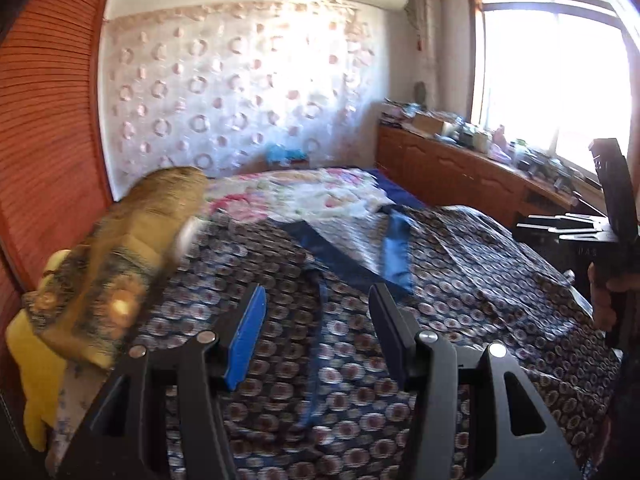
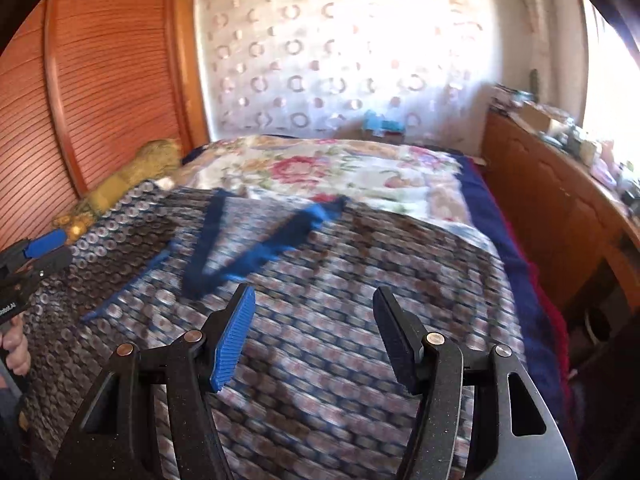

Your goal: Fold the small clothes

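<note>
Spread over the bed point(image 1: 500, 184), a patterned garment point(image 1: 320, 320) lies beneath the left claw point(image 1: 318, 312) and right claw point(image 2: 314, 320), both parted and empty.

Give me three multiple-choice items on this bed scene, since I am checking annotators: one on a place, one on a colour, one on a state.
1. Where does the patterned garment lie?
A. spread on the bed
B. on the wooden cabinet
C. hung on the window

2. What colour is the ribbed pad on one finger of the right gripper?
A. red
B. blue
C. white

3. How does the left gripper stand?
A. clamped on a blue strap
B. clamped on the yellow cushion
C. jaws apart, nothing between them

Key: 1 A, the garment covers the bed in front of the floral quilt. 2 B, the pad is bright blue while the other is black. 3 C, only garment shows through the gap, and the blue strap lies farther off.
</note>
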A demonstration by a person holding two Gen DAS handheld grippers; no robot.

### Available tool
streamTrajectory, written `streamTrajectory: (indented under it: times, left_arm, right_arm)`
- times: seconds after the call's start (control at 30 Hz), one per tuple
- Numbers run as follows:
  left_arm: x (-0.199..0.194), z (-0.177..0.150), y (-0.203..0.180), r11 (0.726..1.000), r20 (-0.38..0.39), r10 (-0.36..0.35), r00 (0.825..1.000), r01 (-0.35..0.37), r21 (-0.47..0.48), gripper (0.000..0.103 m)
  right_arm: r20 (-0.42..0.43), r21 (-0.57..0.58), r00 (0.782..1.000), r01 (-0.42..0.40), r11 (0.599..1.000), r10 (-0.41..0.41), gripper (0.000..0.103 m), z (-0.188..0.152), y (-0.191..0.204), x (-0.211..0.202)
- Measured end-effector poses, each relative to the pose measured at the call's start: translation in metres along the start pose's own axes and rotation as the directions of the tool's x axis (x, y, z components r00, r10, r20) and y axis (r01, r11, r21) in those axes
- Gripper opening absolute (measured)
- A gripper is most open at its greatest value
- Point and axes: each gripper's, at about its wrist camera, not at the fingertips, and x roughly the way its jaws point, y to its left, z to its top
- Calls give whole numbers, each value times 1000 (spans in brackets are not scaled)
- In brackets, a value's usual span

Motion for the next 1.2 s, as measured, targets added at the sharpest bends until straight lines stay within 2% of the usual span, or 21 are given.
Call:
streamTrajectory:
  times: [0.27, 0.47, 0.6, 1.03, 1.17, 1.2]
  left_arm:
    - [11, -5, -33, 996, -70, -64, 995, 68, 59, 54]
    - [24, -13, -54, 988, -157, -93, 983, 111, 109, 54]
    - [34, -20, -67, 981, -214, -70, 974, 106, 161, 54]
    - [61, -31, -69, 979, -354, -84, 932, 143, 142, 54]
    - [62, -30, -69, 980, -356, -89, 930, 146, 136, 54]
    - [61, -31, -69, 980, -356, -88, 930, 145, 138, 54]
  right_arm:
    - [-51, 76, 989, 140, 987, -136, 63, -29, -85, -14]
    - [-120, 145, 978, 187, 972, -170, 62, -53, -134, -12]
    - [-159, 176, 974, 192, 966, -164, 61, -62, -147, -9]
    - [-228, 253, 969, 156, 955, -98, 61, -94, -167, -16]
    - [-225, 273, 972, 124, 954, -62, 51, -96, -170, -19]
    - [-222, 281, 974, 110, 953, -47, 46, -97, -171, -20]
